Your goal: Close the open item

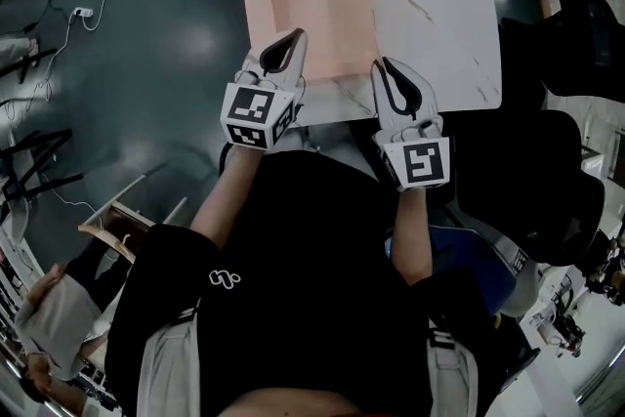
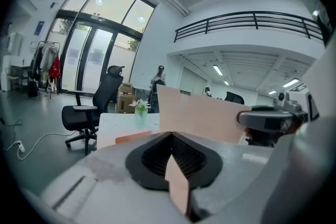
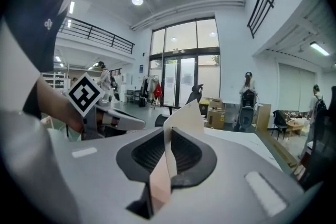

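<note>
A pale pink cardboard box lies open on the white marble table, its recess facing up. My left gripper is at the box's near left corner, shut on a pink flap that runs between its jaws. The flap's raised panel stands ahead of it in the left gripper view. At the near right corner my right gripper is shut on the same flap's edge, a thin pink and white sheet pinched between its jaws. The box's near edge is hidden behind both grippers.
A small glass vase with a plant stands at the table's far end. A black office chair sits to the right of the table, another chair out on the floor. Cables lie on the dark floor at left.
</note>
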